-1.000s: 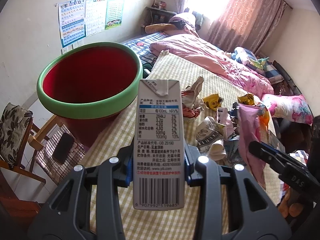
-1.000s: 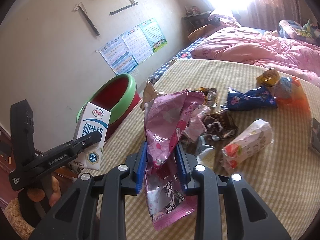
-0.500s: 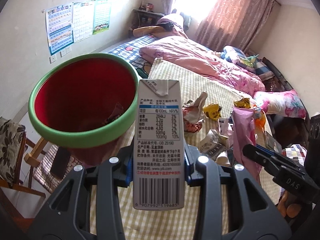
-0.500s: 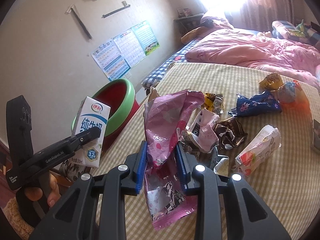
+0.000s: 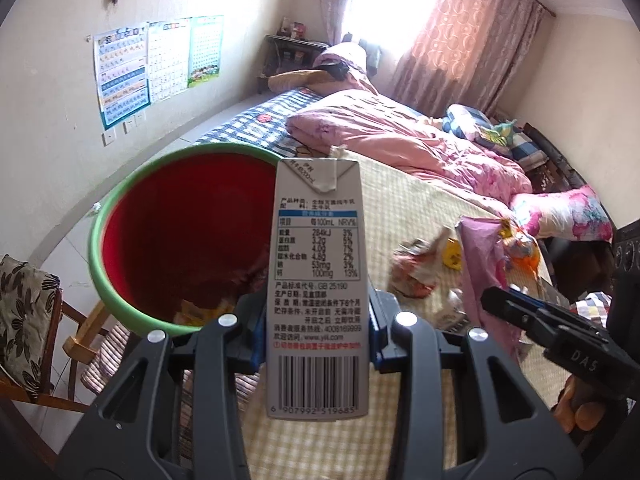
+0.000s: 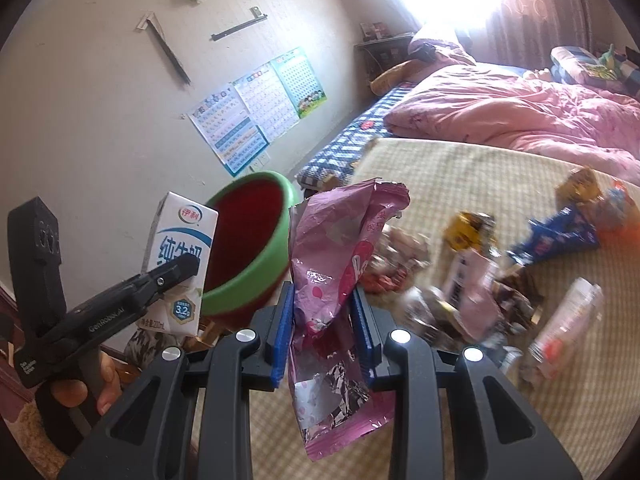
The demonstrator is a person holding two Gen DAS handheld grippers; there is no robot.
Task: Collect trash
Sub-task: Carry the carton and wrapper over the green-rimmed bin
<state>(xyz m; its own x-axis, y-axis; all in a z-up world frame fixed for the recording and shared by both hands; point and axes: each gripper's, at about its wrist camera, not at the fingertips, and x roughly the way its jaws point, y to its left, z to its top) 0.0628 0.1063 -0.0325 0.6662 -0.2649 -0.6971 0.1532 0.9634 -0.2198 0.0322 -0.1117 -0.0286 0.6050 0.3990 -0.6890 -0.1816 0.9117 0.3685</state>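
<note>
My left gripper [image 5: 318, 330] is shut on a white milk carton [image 5: 318, 280], held upright with its nutrition label facing the camera. Just beyond it to the left stands the red bin with a green rim [image 5: 120, 216], some scraps lying at its bottom. My right gripper [image 6: 324, 336] is shut on a crumpled pink foil wrapper [image 6: 340, 256]. In the right wrist view the milk carton [image 6: 180, 256] and the left gripper [image 6: 176, 270] hang in front of the bin [image 6: 256, 276]. In the left wrist view the pink wrapper [image 5: 482, 264] shows at the right.
Several loose wrappers [image 6: 480, 280] lie on the yellow checked mat [image 6: 500, 184] over the bed. A pink quilt [image 5: 400, 132] is heaped behind. A wooden chair with a patterned cushion [image 5: 24, 320] stands left of the bin. Posters [image 5: 152, 64] hang on the wall.
Both grippers have moved toward the bin with their loads still held. The bin now sits closer and more centred in the left wrist view, and its inside shows.
</note>
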